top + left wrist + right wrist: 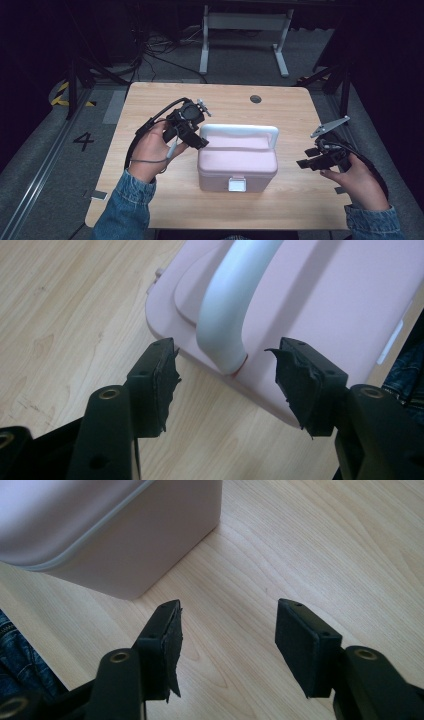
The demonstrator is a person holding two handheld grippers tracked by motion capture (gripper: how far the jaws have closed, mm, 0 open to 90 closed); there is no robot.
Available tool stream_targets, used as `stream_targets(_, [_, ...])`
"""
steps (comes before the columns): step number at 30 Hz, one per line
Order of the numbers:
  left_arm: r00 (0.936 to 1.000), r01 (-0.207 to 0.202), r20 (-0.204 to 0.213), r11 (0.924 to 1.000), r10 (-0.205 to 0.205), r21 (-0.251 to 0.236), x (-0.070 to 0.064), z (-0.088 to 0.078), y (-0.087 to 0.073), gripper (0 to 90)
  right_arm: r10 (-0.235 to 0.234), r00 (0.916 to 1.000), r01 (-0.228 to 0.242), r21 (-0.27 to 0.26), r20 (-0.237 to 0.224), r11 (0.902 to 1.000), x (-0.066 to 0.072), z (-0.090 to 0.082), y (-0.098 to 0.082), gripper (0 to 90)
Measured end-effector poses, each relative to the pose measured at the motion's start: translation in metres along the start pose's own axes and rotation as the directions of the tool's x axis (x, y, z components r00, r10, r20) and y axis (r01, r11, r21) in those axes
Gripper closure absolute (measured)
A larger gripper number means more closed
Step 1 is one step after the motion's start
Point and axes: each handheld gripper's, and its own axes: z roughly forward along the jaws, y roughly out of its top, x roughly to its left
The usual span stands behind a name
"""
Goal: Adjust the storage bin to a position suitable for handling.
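Observation:
A pink lidded box [237, 162] with a white carry handle [240, 131] and a white front latch [237, 184] sits in the middle of the wooden table [150, 100]. My left gripper [200, 136] hovers open at the box's back left corner. In the left gripper view the handle's end [225, 315] lies just ahead of the gap between the jaws, and the box lid [320, 305] stretches beyond it. My right gripper [306, 157] is open, apart from the box's right side. The right gripper view has the box corner [130, 545] ahead to the left and bare wood between the jaws.
A dark round hole [255, 99] marks the table's far edge. A white desk frame [245, 30] and cables lie on the floor behind. A denim sleeve [127, 210] comes in at bottom left, and another denim sleeve [375, 222] at bottom right.

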Motion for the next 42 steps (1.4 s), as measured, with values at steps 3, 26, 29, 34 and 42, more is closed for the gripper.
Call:
stream_targets(3, [1.0000,-0.006,-0.004,1.0000,0.006,0.002,-0.002,0.005,0.005,40.4,-0.001,1.0000,0.001,-0.001,-0.004,1.0000,0.000,0.001,0.000,44.1])
stream_targets(26, [0.9983,-0.049,-0.034,0.9983,0.048,-0.032,-0.009,0.010,0.025,70.5,-0.015,0.9998,0.014,-0.025,-0.011,0.9996,0.000,0.000,0.001,43.5])
stream_targets(29, [0.9980,-0.056,-0.031,0.9979,0.055,-0.033,-0.010,0.009,0.026,70.8,-0.011,0.9998,0.011,-0.028,-0.014,0.9995,0.000,0.000,0.001,43.7])
stream_targets(34, [0.9987,-0.052,-0.005,0.9968,0.051,-0.060,-0.008,0.002,0.026,71.5,-0.021,0.9995,0.020,-0.041,-0.025,0.9990,0.001,-0.001,0.002,45.3])
stream_targets(42, [0.9981,-0.059,-0.021,0.9969,0.058,-0.052,-0.005,-0.005,0.034,70.9,-0.036,0.9990,0.034,-0.065,-0.028,0.9973,0.003,-0.004,0.002,48.7])
